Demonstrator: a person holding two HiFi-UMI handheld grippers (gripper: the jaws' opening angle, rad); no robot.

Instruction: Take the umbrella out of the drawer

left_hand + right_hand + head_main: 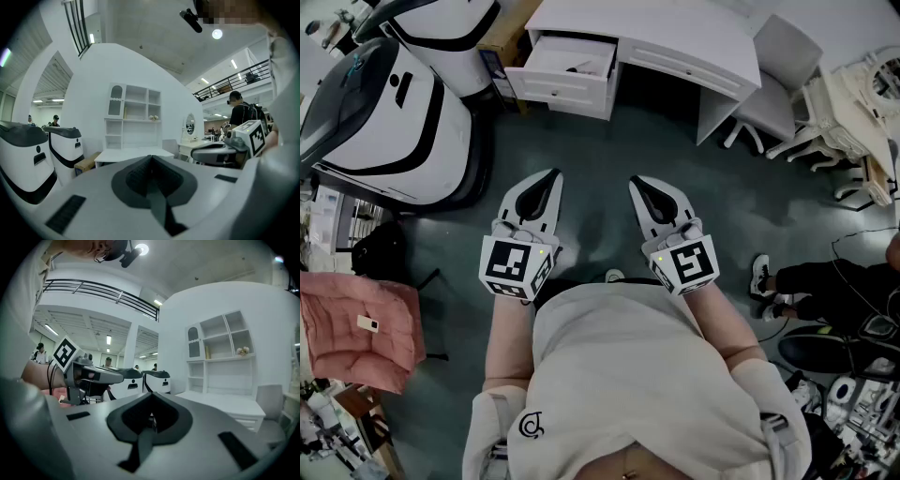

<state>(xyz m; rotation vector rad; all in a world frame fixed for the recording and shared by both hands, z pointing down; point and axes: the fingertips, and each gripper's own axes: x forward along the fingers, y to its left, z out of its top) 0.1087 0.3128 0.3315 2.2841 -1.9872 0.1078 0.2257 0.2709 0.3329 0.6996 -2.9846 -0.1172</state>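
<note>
A white desk stands across the floor ahead, its left drawer pulled open. Something small and dark lies inside the drawer; I cannot make out an umbrella. My left gripper and right gripper are held side by side at waist height, well short of the desk and pointing toward it. Both are shut with nothing between the pads. The left gripper view shows its jaws closed, with the desk behind them and the right gripper beside them. In the right gripper view its jaws are closed too.
Large white-and-black machines stand at the left beside a cardboard box. A white chair sits right of the desk. A pink cushioned seat is near left. Another person's legs and cables lie at right.
</note>
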